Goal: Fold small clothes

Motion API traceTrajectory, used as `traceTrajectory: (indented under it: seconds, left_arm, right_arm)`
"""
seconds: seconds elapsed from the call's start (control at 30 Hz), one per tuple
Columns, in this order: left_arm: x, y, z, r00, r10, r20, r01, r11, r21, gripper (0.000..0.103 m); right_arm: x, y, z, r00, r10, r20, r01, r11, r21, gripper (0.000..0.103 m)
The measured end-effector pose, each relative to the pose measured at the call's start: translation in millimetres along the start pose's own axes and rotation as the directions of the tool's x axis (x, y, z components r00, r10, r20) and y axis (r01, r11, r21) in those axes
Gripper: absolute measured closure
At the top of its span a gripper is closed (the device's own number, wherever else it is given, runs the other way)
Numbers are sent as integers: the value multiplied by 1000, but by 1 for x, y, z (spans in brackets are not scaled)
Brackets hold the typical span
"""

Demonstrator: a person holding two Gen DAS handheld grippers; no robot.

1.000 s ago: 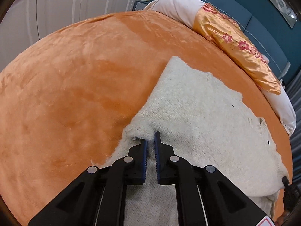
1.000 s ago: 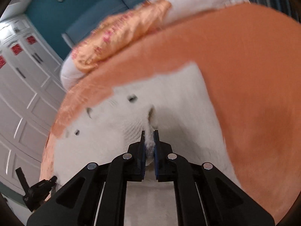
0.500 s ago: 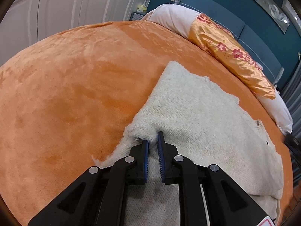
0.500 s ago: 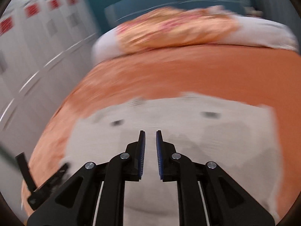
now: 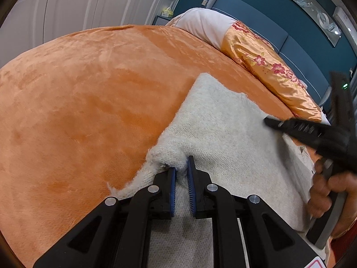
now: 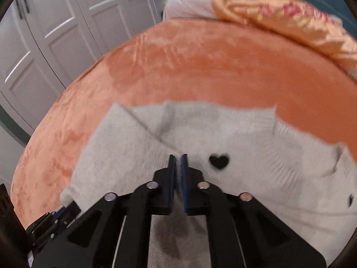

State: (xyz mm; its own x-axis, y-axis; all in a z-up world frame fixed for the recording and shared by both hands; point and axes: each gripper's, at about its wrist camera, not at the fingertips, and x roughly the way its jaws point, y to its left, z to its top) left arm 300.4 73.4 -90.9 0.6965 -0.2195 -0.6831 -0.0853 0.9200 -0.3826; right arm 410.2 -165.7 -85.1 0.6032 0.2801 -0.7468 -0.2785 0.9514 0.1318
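Note:
A white knit sweater (image 5: pixel 223 138) with small black hearts (image 6: pixel 219 161) lies flat on the orange bed cover (image 5: pixel 89 89). My left gripper (image 5: pixel 181 169) is shut on a bunched fold at the sweater's left edge, and shows at the lower left (image 6: pixel 64 210) in the right wrist view. My right gripper (image 6: pixel 177 159) hangs over the middle of the sweater (image 6: pixel 245 134), just left of a heart. Its jaws are closing, almost together, with no fold caught between them. In the left wrist view it reaches in from the right (image 5: pixel 267 121), held by a hand (image 5: pixel 325 189).
Along the bed's far side lie an orange flowered pillow (image 5: pixel 267 67) and a pale pillow (image 5: pixel 200 24), with a blue headboard (image 5: pixel 279 29) behind. White wardrobe doors (image 6: pixel 55 33) stand beyond the bed. Bare orange cover spreads to the left of the sweater.
My right gripper let go of the sweater fold, opened, swung across above the garment and closed again; it now shows in the left wrist view. The left gripper kept its hold.

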Motion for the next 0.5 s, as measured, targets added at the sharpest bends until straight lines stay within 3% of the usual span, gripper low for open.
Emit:
traceTrajectory:
  seconds: [0.1, 0.2, 0.3, 0.33, 0.4, 0.5]
  left_arm:
    - [0, 0, -1, 1000, -2, -1, 2, 1000, 3, 89]
    - [0, 0, -1, 1000, 5, -2, -5, 1000, 8, 89]
    - [0, 0, -1, 1000, 4, -2, -4, 1000, 7, 89]
    - [0, 0, -1, 1000, 4, -1, -4, 1000, 7, 89]
    - [0, 0, -1, 1000, 4, -1, -4, 1000, 7, 89]
    - [0, -1, -2, 1000, 7, 1, -7, 1000, 10, 89]
  right_arm:
    - [-14, -17, 12, 996, -29, 86, 23, 997, 71, 101]
    - [18, -29, -1, 997, -68, -39, 71, 995, 70, 101]
    - [-9, -25, -6, 998, -54, 14, 53, 994, 97, 96]
    - [-28, -28, -10, 997, -50, 54, 43, 991, 126, 93]
    - [-77, -40, -31, 984, -98, 146, 71, 981, 182, 62]
    - [-140, -90, -92, 956, -228, 185, 153, 924, 350, 58]
